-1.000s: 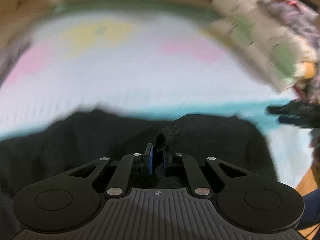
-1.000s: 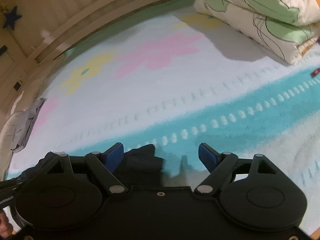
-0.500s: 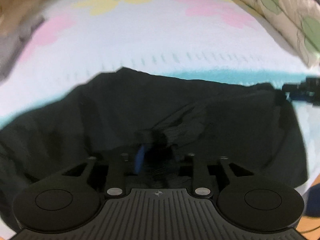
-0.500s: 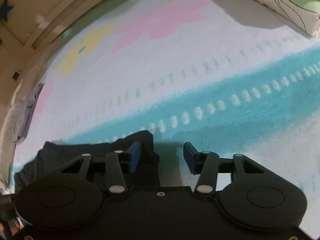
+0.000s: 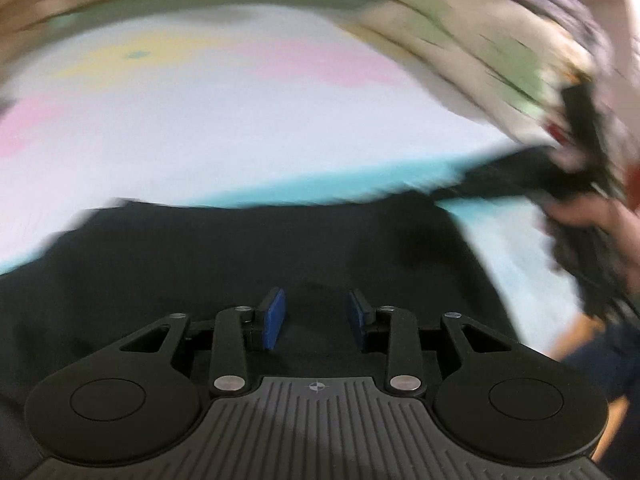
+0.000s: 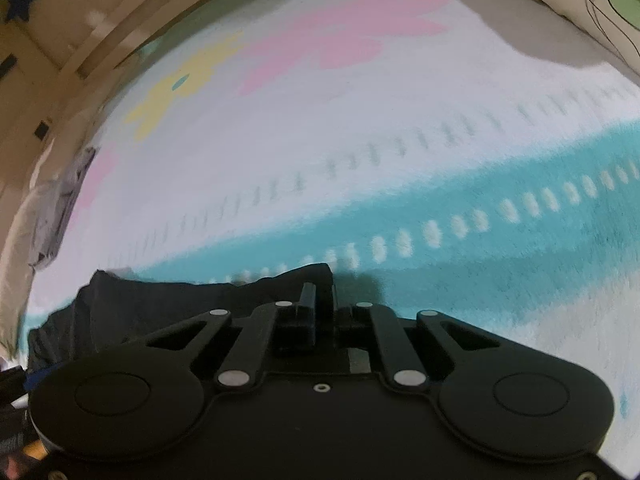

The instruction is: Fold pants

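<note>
- The black pants (image 5: pixel 248 264) lie spread on a fleece blanket (image 5: pixel 224 128), white with pink and yellow flowers and a teal band, straight under and ahead of the left gripper (image 5: pixel 316 318).
- The left gripper's blue pads (image 5: pixel 274 318) stand apart with only flat dark cloth showing in the gap below; nothing is pinched between them.
- The right gripper (image 6: pixel 324 300) has just been closing, and its jaws now sit drawn together at a corner of the pants (image 6: pixel 192 300), with the fabric's edge seeming to be caught between them.
- From the right gripper, the rest of the pants runs off to its left, and the teal stripe (image 6: pixel 500 240) with pale dots crosses just beyond its tips.
- Seen from the left gripper, a person's hand (image 5: pixel 596 220) is up at the far right, blurred, beside the stretched corner of the garment.
- A folded quilt (image 5: pixel 472 52) with green print lies far beyond, to the right of both grippers.
- A wooden bed frame (image 6: pixel 100 32) curves along the far left.
</note>
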The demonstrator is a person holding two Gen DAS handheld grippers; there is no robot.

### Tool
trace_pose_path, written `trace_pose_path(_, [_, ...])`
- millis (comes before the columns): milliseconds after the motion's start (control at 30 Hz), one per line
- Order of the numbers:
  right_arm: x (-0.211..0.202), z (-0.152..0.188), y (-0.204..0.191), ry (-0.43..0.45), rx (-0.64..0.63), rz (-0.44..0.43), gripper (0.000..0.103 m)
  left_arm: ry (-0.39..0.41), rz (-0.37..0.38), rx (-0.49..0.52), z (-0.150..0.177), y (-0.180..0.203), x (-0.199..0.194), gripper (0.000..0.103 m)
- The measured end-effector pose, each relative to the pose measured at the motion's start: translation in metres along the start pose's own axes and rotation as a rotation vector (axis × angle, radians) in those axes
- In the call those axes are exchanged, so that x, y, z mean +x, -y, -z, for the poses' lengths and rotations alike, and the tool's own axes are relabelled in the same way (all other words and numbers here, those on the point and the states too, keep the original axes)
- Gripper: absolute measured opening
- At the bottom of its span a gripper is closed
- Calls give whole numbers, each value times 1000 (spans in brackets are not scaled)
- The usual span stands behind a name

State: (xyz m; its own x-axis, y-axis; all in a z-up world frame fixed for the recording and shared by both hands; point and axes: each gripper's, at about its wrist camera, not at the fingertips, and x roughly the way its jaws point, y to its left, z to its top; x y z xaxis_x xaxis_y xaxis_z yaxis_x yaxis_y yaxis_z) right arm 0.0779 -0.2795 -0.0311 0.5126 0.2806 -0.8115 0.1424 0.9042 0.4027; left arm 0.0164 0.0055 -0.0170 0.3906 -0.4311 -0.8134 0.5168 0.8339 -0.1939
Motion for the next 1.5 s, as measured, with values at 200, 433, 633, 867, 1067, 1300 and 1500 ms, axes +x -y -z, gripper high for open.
trace_pose_path(200, [0,0,-1,1,-12,8,11,-114,46,199,22,55,54,33])
trace_pose_path(433, [6,-9,-4,13,-10,15,6,-58,18,262,33,62,56,34])
trace_pose_path(633, [17,-23,-8,41,6,4,5,-50,17,278,37,65,52,34])
trace_pose_path(867, [2,-18,-4,4,32,-12,54,-58,26,252,36,60,52,34])
trace_pose_path(1067, [11,-3,9,-70,73,-77,11,-60,25,240,31,55,58,34])
trace_pose_path(1300, [27,-19,2,-5,62,-31,10,-57,19,250,33,58,57,35])
trace_pose_path(1500, [2,-19,7,108,83,-1,22,-55,27,242,34,55,59,35])
